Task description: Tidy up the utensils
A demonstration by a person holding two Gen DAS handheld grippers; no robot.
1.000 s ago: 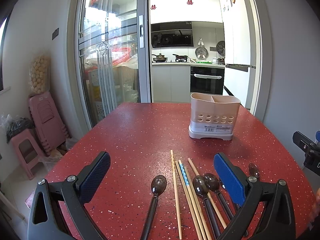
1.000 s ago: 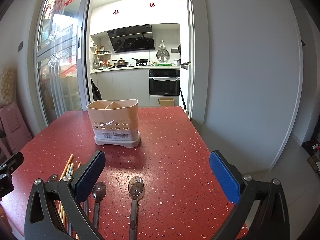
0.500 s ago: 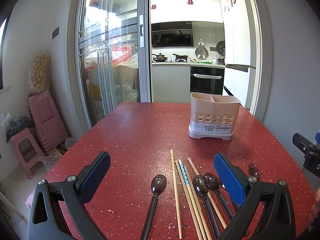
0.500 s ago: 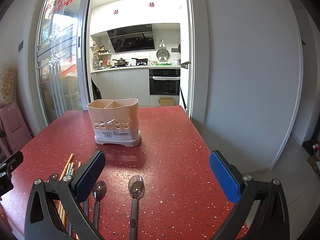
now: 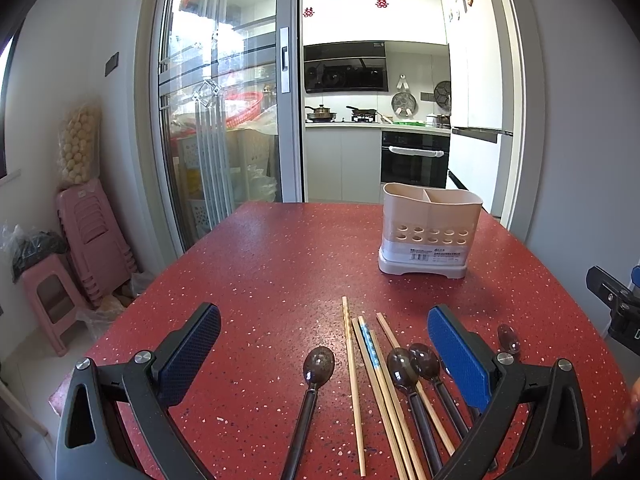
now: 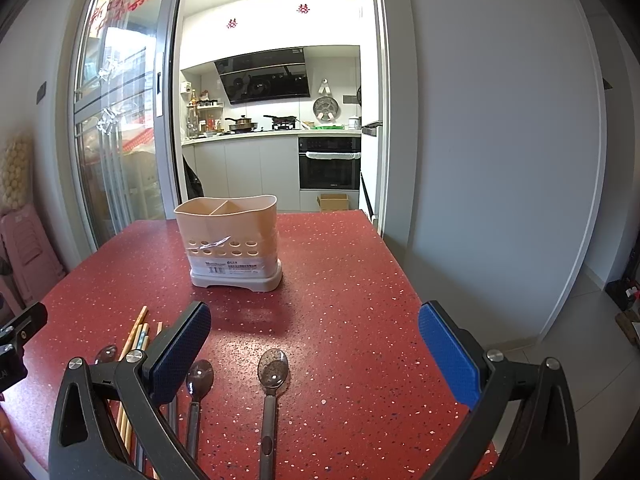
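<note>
**Utensils laid out, both claws wide and empty**

On the red speckled worktop [image 5: 260,272], seen from the left wrist, the left claw [image 5: 320,332] hangs low with its blue pads spread wide and nothing between them. Just past the claw lie the utensils: one dark spoon [image 5: 316,372] alone on the left, a loose bundle of wooden chopsticks [image 5: 372,364] beside it, then two more dark spoons [image 5: 412,364] close together, partly under the right-hand pad. Another spoon bowl [image 5: 508,338] peeks out beyond that pad. A beige utensil holder [image 5: 430,232] stands upright farther back and to the right, well apart from the utensils; it has two compartments and a row of holes in its front wall. A black part of the right claw shows at the far right edge.

From the right wrist, the right claw [image 6: 316,336] is likewise spread wide, gripping nothing. A spoon [image 6: 272,376] lies between its pads, handle toward the camera. A second spoon [image 6: 199,378] lies just beside the left-hand pad, and the chopsticks [image 6: 138,330] and another spoon bowl [image 6: 106,354] show farther left. The holder [image 6: 230,240] stands beyond them, near the middle of the worktop [image 6: 340,280].
</note>
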